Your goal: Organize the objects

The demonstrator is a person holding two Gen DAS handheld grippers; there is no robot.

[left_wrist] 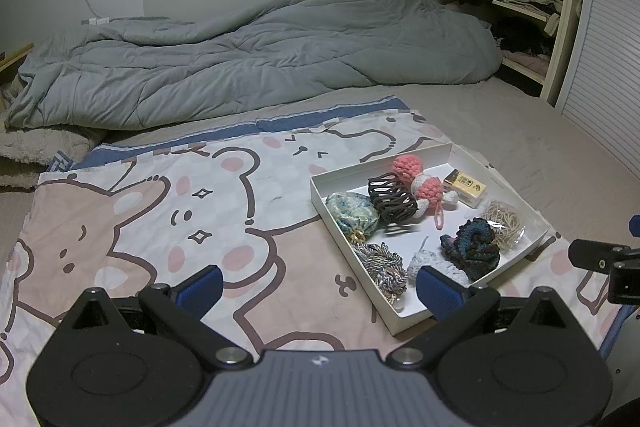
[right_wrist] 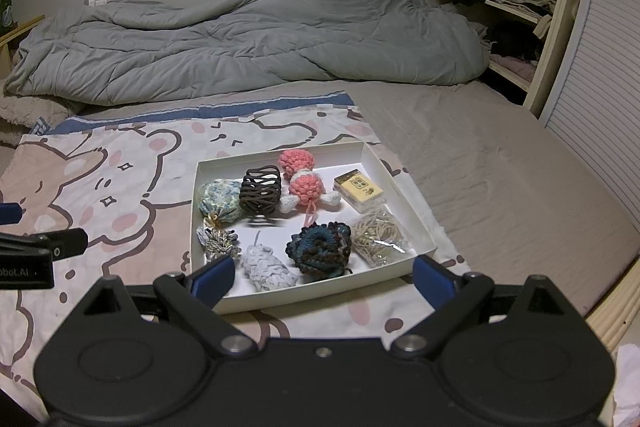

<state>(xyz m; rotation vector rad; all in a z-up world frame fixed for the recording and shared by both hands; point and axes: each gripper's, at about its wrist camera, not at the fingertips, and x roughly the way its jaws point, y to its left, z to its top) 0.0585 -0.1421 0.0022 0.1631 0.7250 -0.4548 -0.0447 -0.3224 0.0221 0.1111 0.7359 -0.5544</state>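
Spreading across most of both views is a bed (right_wrist: 500, 163) with a taupe sheet, and a rumpled grey-green quilted duvet (right_wrist: 248, 39) is heaped along its far side, well beyond the shallow white cardboard tray (right_wrist: 404, 187) that serves as landmark. Under the tray lies a pale pink and cream cartoon-bear printed cloth (right_wrist: 120, 187), reaching out mostly to the tray's left. A cream open shelf unit stuffed with folded clothes (right_wrist: 516, 11) stands far behind the tray to the right.

Near the tray's front edge hang both tools. The right gripper (right_wrist: 324, 281) has its blue-padded fingers (right_wrist: 214, 279) spread wide, one over the tray's front left corner and the other just outside its front right corner, holding nothing. The left gripper (left_wrist: 320, 287) is spread likewise, empty, over the cloth at the tray's front left.

Inside the tray, at the back, sit a pink and white crocheted doll (right_wrist: 306, 183), a dark brown wire-like cage hair claw (right_wrist: 260, 195) and a blue-green floral fabric pouch (right_wrist: 218, 201). At the front are a teal and brown crocheted scrunchie (right_wrist: 318, 251), a light grey knitted piece (right_wrist: 268, 267), a clear bag of beige rubber bands (right_wrist: 378, 237) and a grey-gold twisted cord bundle (right_wrist: 218, 243). In the back right corner lies a small yellow printed box (right_wrist: 358, 191).
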